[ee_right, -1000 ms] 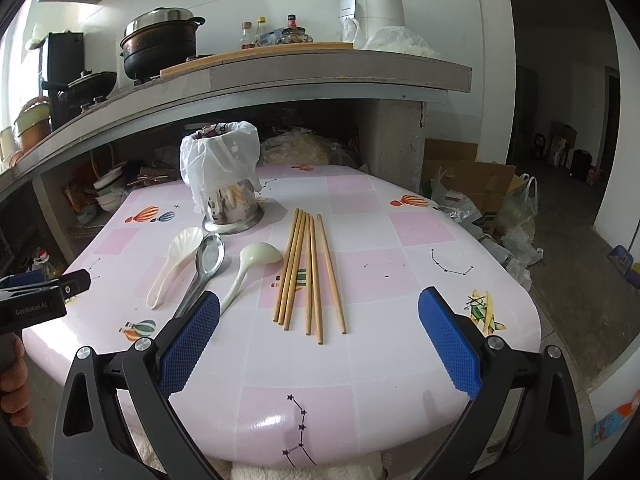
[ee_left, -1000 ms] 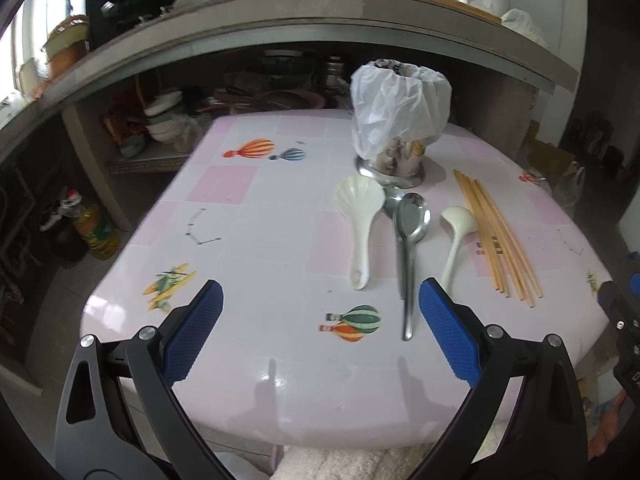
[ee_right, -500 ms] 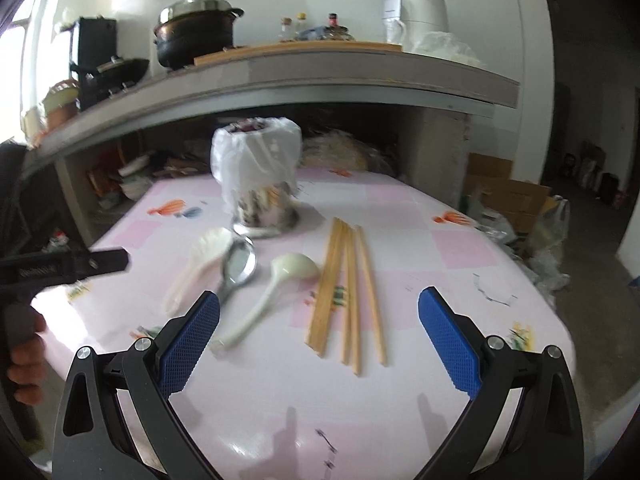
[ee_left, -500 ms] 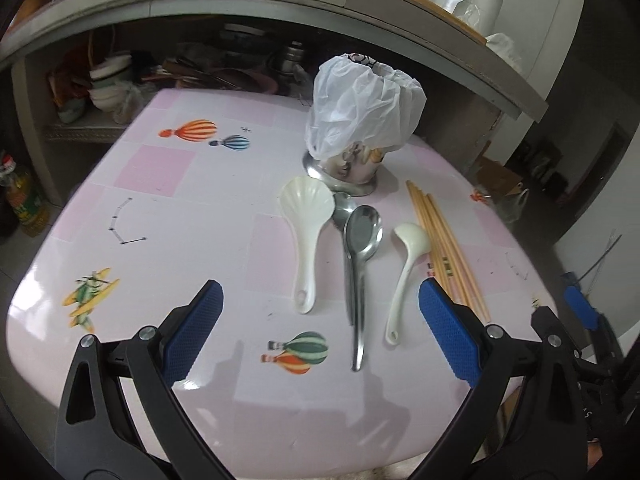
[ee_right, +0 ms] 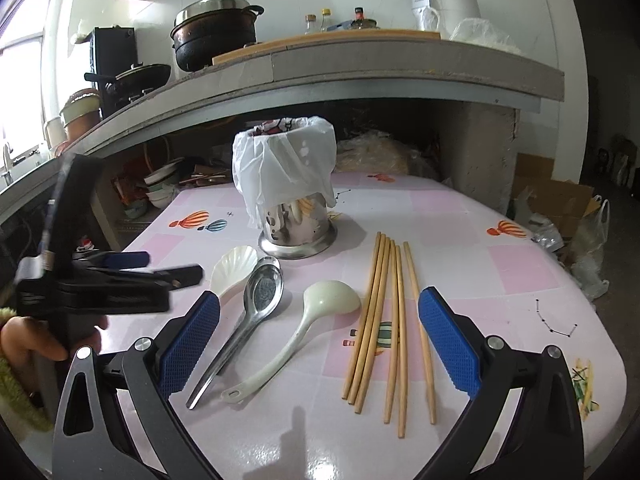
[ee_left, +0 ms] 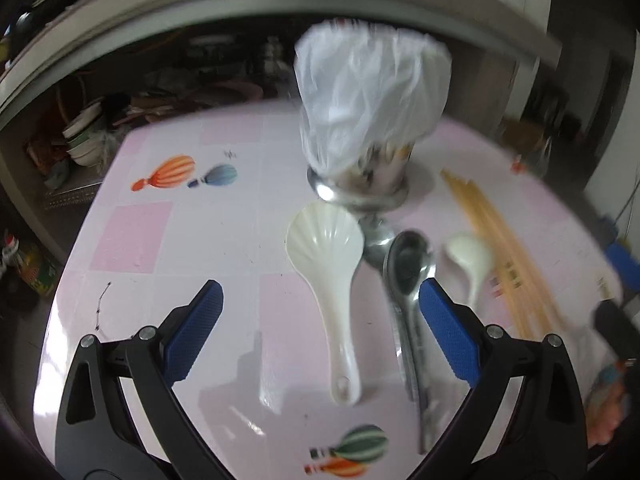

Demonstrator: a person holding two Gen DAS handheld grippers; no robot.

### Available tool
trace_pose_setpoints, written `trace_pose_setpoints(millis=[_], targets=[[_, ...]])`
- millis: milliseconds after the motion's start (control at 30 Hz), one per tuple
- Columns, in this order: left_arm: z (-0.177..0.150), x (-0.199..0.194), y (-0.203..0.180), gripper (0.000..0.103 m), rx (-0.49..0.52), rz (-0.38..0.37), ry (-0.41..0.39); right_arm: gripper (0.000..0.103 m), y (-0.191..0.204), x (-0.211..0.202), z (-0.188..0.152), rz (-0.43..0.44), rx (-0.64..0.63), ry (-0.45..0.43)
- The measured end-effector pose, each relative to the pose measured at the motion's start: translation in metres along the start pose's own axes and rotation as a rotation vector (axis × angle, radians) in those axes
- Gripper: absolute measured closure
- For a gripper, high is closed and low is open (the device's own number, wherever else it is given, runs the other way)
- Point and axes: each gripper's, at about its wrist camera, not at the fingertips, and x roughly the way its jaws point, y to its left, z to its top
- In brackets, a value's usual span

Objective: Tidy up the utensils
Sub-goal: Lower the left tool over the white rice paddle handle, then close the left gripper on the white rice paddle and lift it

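Both grippers hang over the near edge of the table with their blue-padded jaws spread wide and nothing between them: the left gripper [ee_left: 316,332] sits low over the white scalloped rice paddle [ee_left: 332,280], the right gripper [ee_right: 320,340] over the space between the ladle and the chopsticks. The utensils lie loose in a row on the table [ee_right: 500,280]: the rice paddle [ee_right: 234,268] to the left, a shiny metal spoon [ee_right: 256,300] resting over a second one just beside it, a cream ladle [ee_right: 308,320] with its bowl away from us, then six bare wooden chopsticks [ee_right: 384,320] side by side. Behind them stands a steel utensil holder [ee_right: 298,224], upright, with a white plastic bag [ee_right: 284,168] draped over its top. The tabletop is glossy, pink-and-white checked, printed with hot-air balloons. Beyond runs a grey concrete counter [ee_right: 360,68] carrying a black pot [ee_right: 216,40], with bowls stacked underneath.
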Motion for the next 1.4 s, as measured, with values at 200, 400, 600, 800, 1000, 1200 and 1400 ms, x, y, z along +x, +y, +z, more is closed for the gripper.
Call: trace_pose_setpoints(millis=[200,400,600,800,1000,1200,1400], targets=[[0.011,0.044,-0.004,0.009,0.067,0.036,0.106,0.006,-0.013,0.016,-0.003,0.001,0.021,0.034],[0.002,0.054,-0.012,0.043,0.12,0.059,0.18,0.006,-0.024,0.027,-0.004,-0.007,0.055,0.052],[-0.009,0.043,-0.018,0.065,0.122,0.052,0.182,0.006,-0.024,0.027,-0.004,-0.006,0.055,0.059],[-0.019,0.035,-0.019,0.084,0.092,0.058,0.185,0.006,-0.019,0.02,-0.004,0.008,0.041,0.052],[-0.038,0.017,-0.008,0.085,0.028,0.086,0.201,0.006,-0.015,0.015,-0.007,0.016,0.033,0.049],[-0.054,0.002,-0.002,0.084,-0.006,0.083,0.228,0.006,-0.013,0.016,-0.008,0.031,0.035,0.057],[-0.037,0.002,-0.003,0.034,0.031,0.09,0.194,0.006,-0.011,0.016,-0.009,0.036,0.03,0.057]])
